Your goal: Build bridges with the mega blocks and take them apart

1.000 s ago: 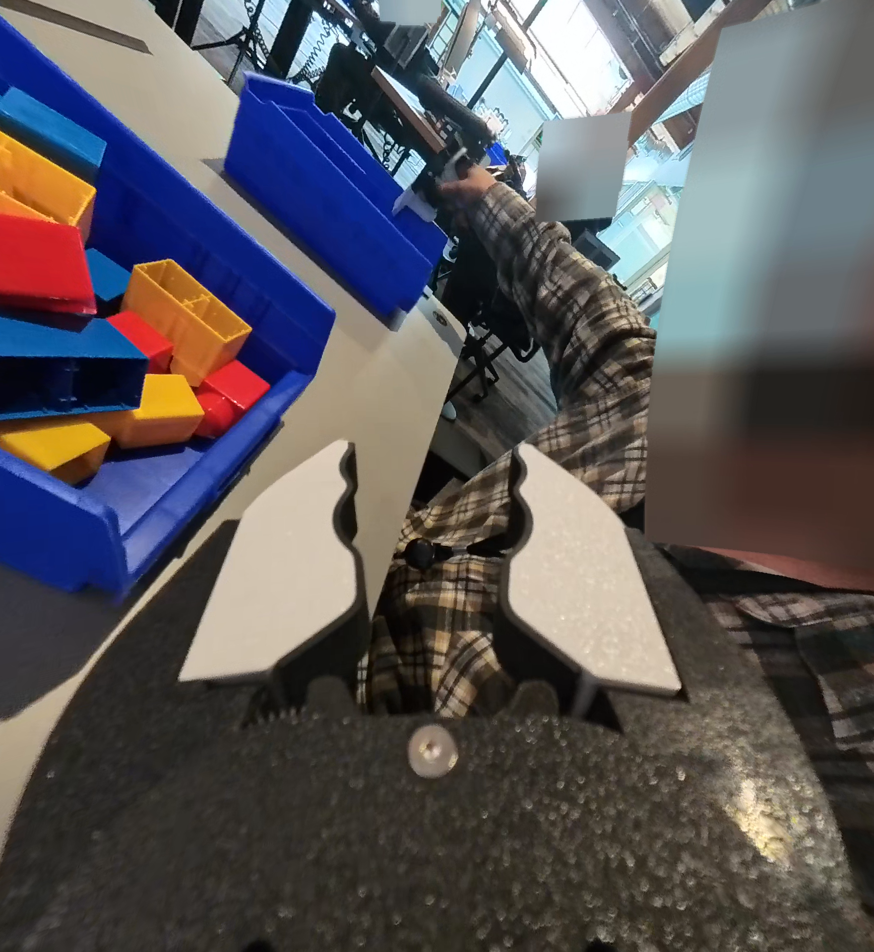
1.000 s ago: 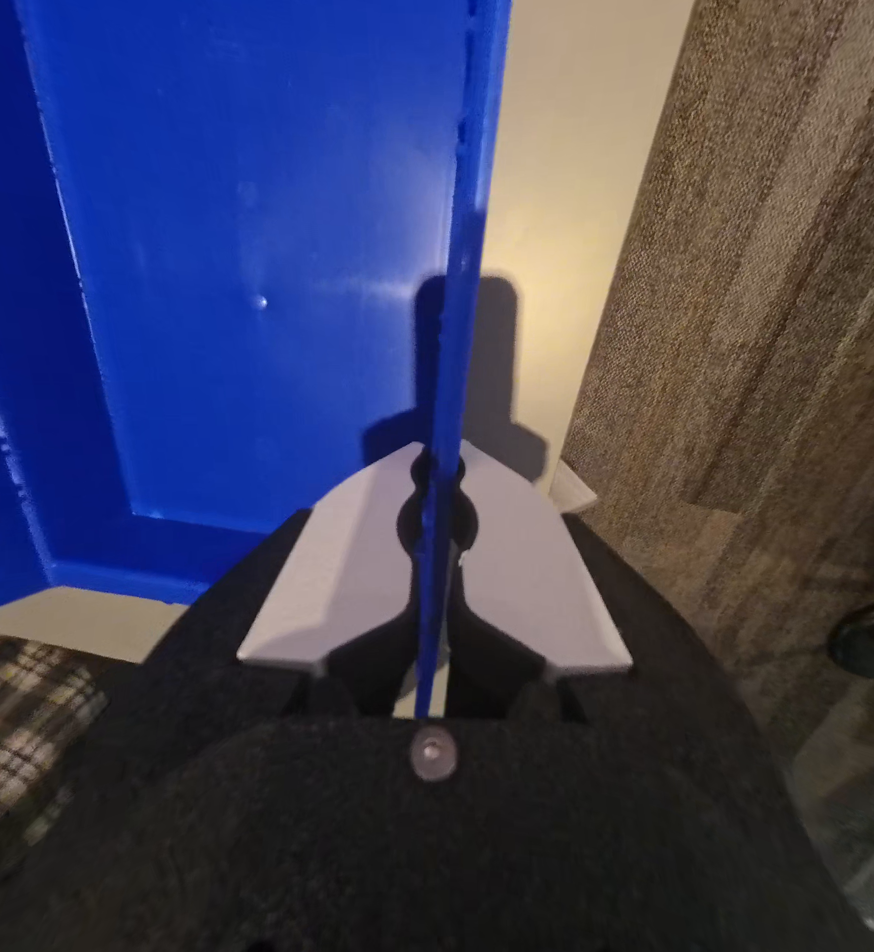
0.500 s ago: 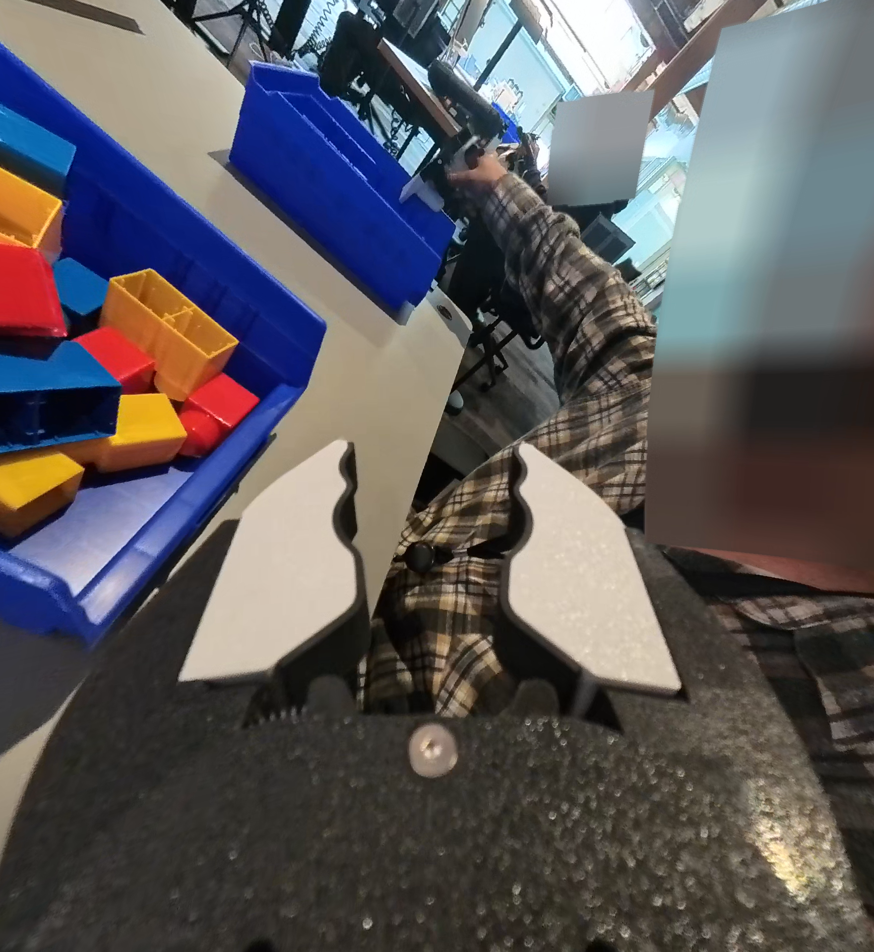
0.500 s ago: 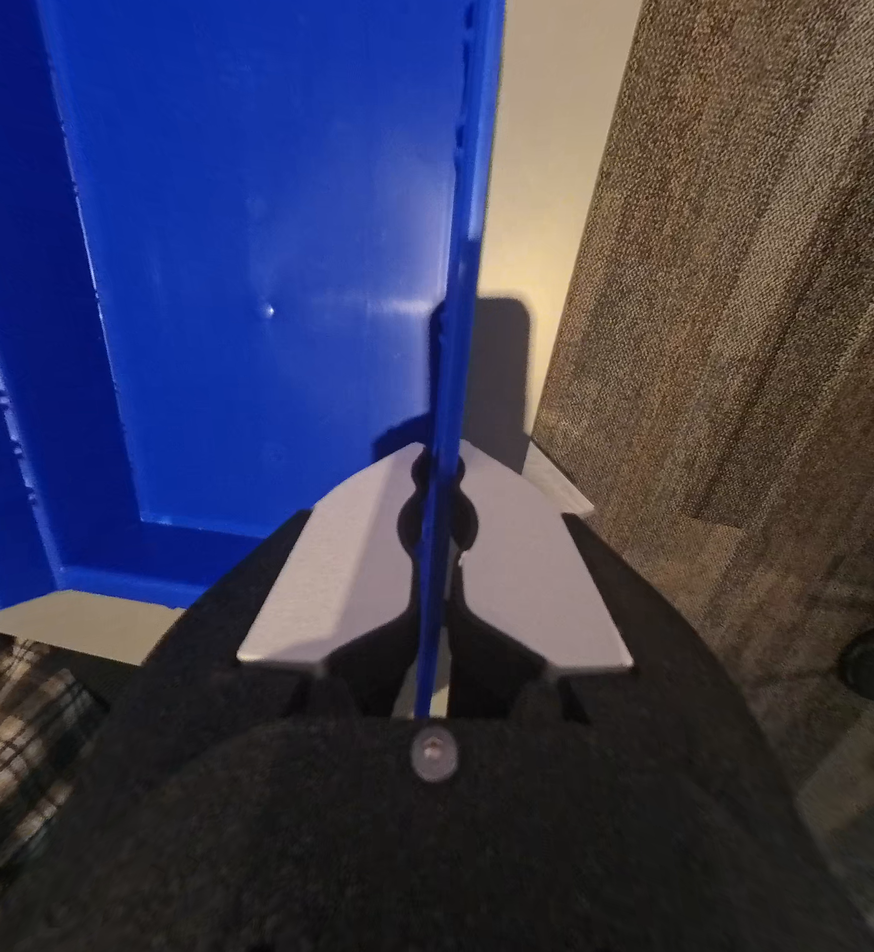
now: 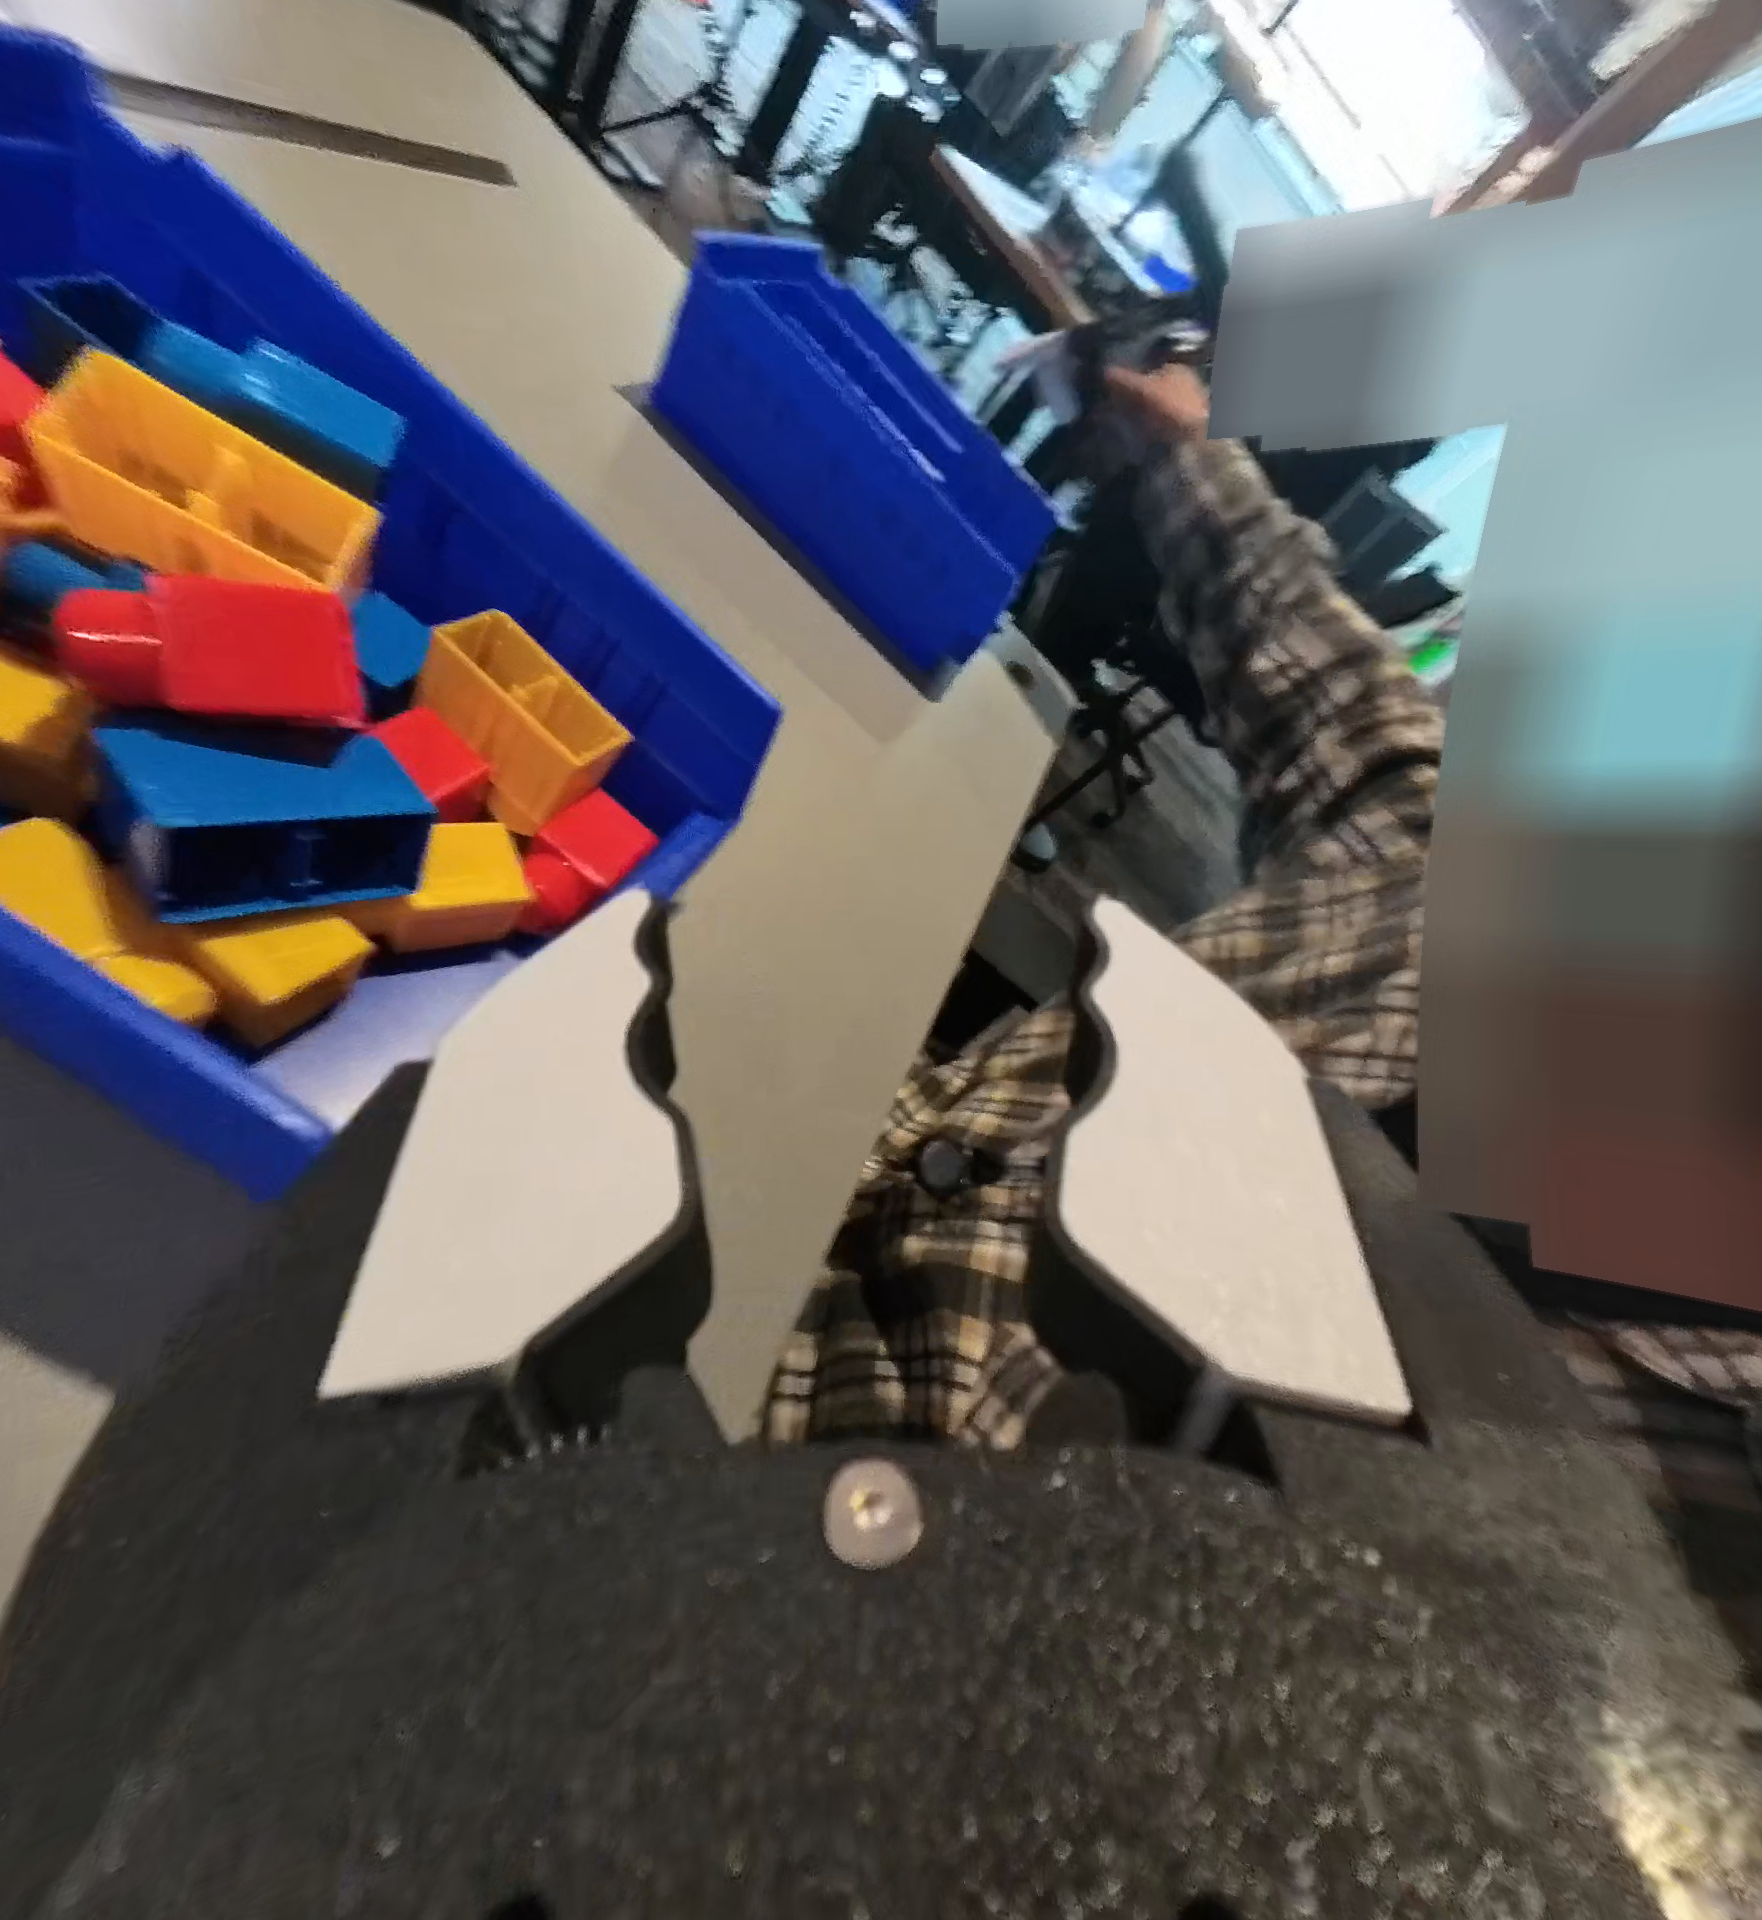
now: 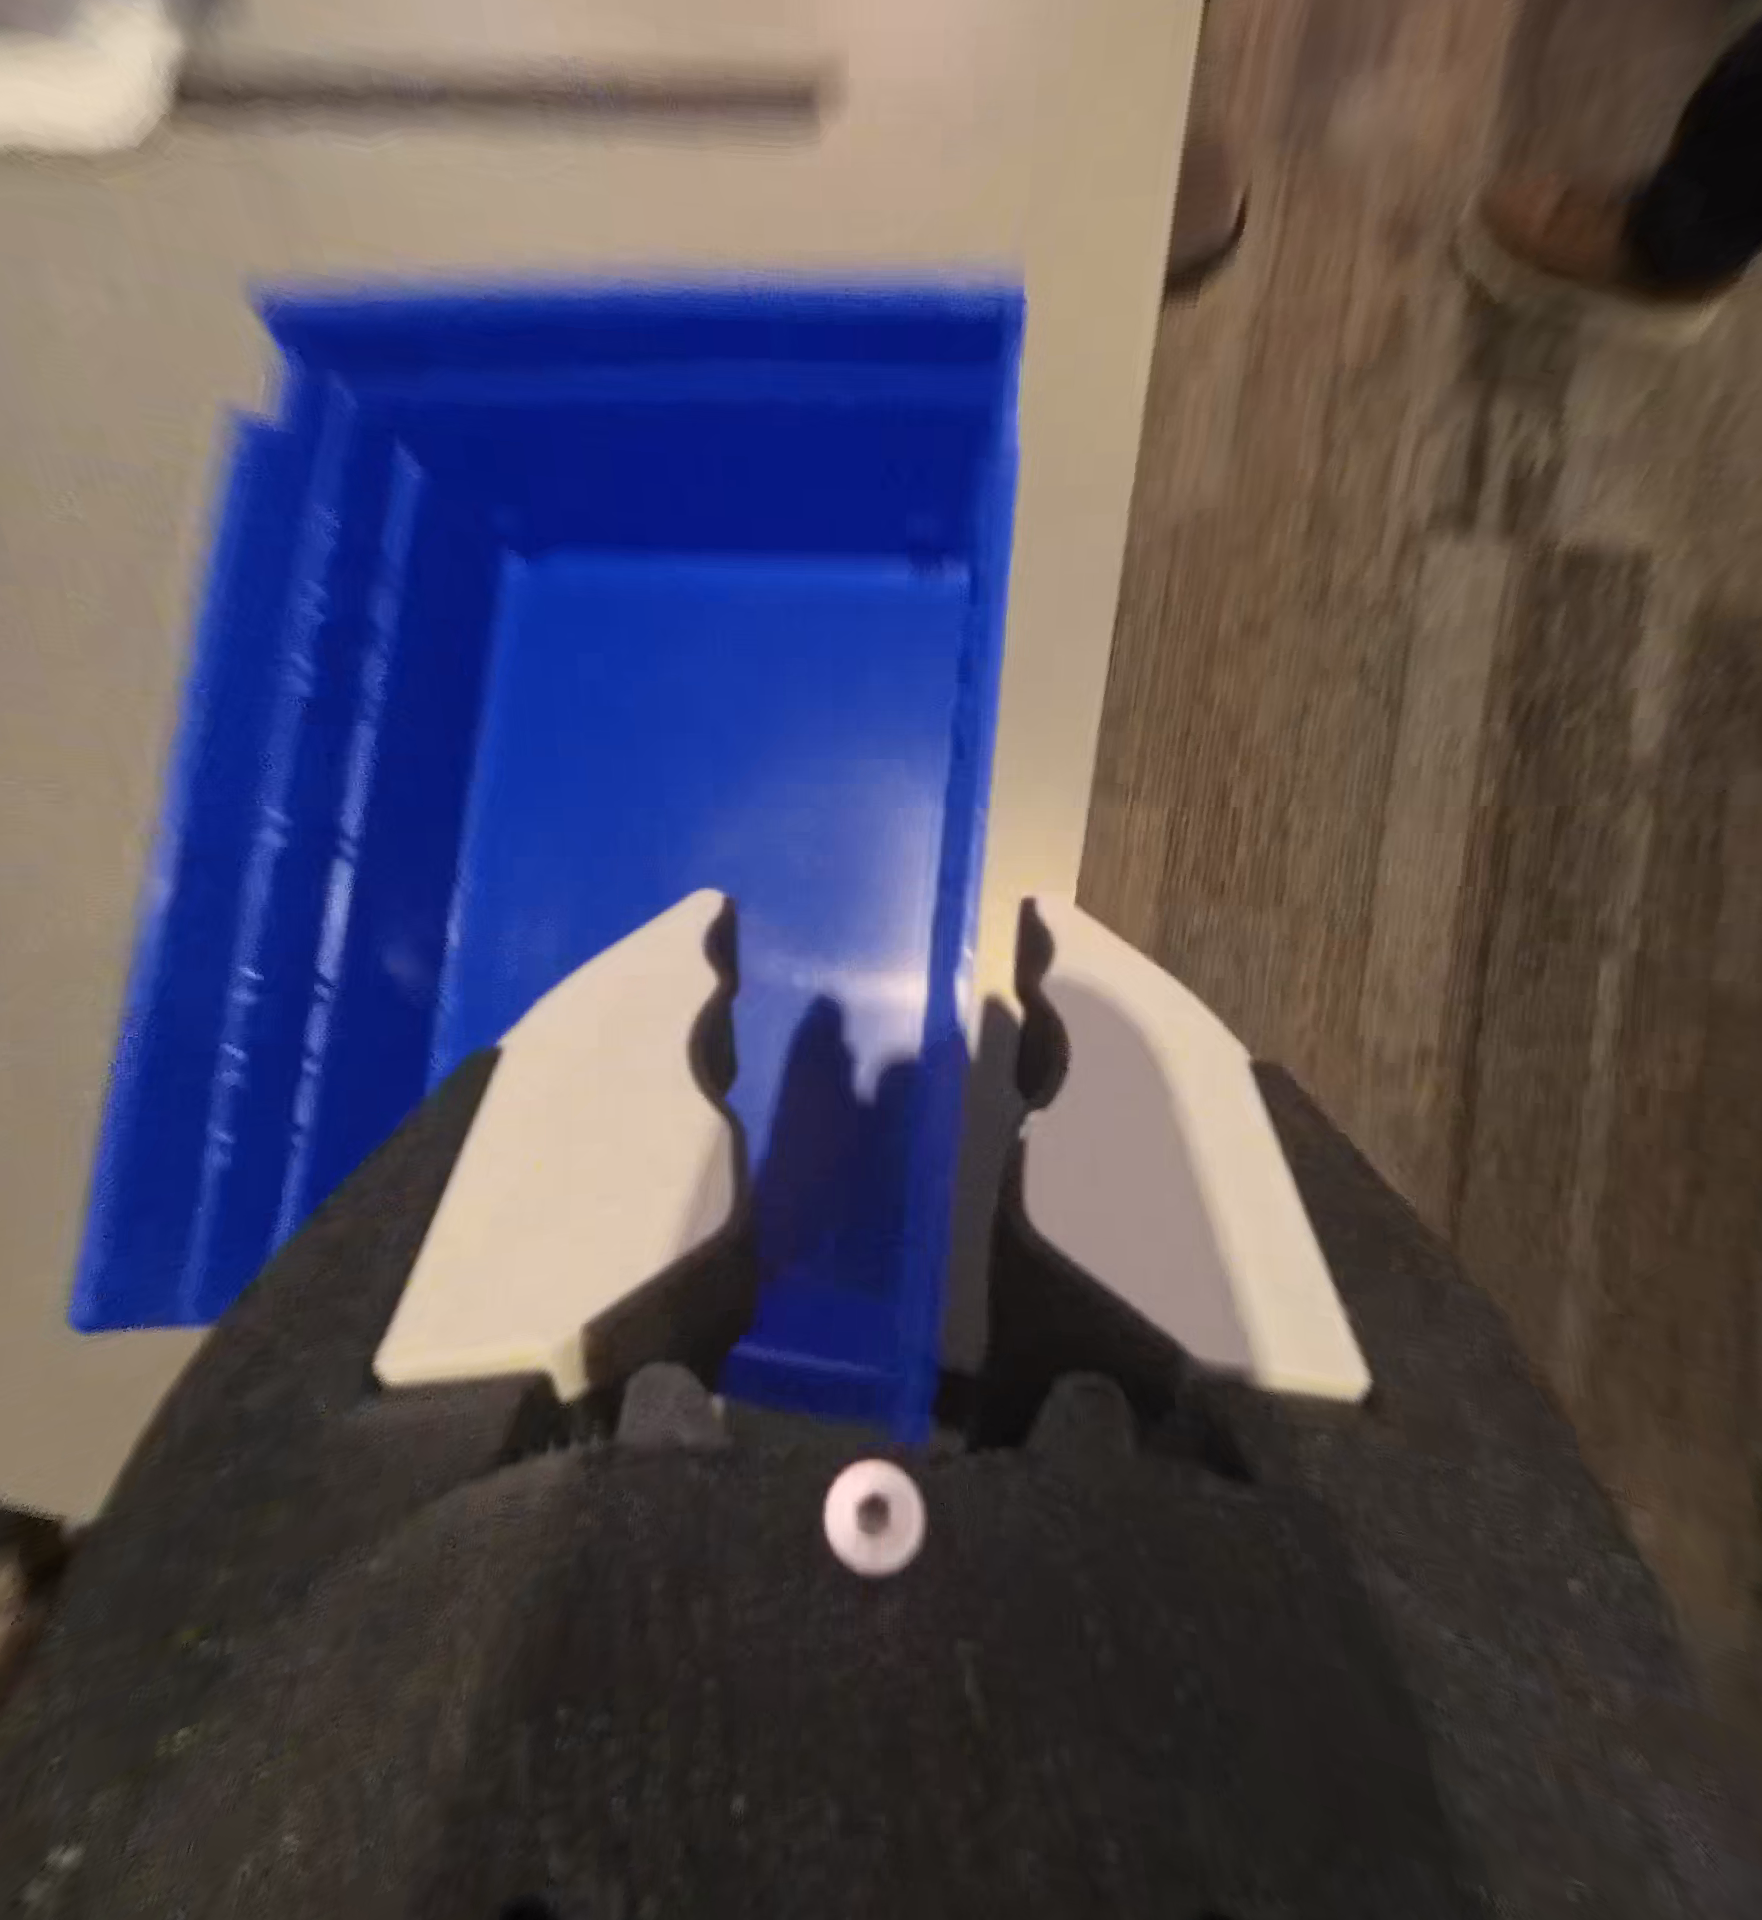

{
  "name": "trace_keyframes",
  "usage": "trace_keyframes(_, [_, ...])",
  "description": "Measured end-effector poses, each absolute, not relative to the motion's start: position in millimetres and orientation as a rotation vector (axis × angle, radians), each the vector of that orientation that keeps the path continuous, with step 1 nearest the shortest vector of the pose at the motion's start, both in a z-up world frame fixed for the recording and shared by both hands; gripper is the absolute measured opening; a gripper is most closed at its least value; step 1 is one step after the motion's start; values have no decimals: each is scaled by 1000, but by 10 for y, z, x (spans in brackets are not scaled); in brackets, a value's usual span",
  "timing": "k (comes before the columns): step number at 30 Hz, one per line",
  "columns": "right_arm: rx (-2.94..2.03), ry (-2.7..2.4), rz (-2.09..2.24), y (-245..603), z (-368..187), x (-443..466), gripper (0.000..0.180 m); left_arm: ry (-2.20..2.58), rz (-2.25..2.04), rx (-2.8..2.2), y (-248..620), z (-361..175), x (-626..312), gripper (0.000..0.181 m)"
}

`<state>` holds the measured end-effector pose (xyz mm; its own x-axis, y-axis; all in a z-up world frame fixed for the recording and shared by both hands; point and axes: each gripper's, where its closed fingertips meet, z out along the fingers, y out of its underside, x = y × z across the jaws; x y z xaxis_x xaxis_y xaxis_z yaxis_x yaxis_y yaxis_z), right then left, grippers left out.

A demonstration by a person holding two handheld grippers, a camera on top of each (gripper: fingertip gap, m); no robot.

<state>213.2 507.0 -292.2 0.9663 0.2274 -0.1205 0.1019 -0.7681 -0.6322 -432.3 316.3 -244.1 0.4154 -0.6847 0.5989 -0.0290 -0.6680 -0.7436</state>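
Both grippers, left [image 5: 872, 1049] and right [image 6: 877, 1023], gape with nothing held; the blocks [image 5: 264, 748] lie heaped in the near bin [image 5: 233, 1101]. Building looks not yet begun. Next, the left should reach in for one block, beside the empty bin [image 6: 648, 436].

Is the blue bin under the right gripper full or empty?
Empty. The blue bin shows only its bare blue floor; no blocks lie in the visible part.

Daylight from bright, blown-out windows [image 5: 1376, 62] fills the left wrist view, slightly motion-blurred. The right wrist view is dimmer, warm and heavily smeared; finger shadows fall inside the glossy blue plastic bin [image 6: 711, 748].
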Motion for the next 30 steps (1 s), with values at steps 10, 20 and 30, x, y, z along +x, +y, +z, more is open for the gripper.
trace_keyframes(10, [-2055, -445, 299, 4417, -2293, 437, 67, 486, -503, -2357, 4369, -2607, -4734, 107])
trace_keyframes(20, [-2161, -602, 628, 4010, -2868, -284, 61, 446, -352, -2775, 4621, -3342, -4876, 78])
trace_keyframes(30, [-2166, -626, 702, 3872, -2994, -388, 55, 419, -373, -3020, 4487, -3879, -4953, 19])
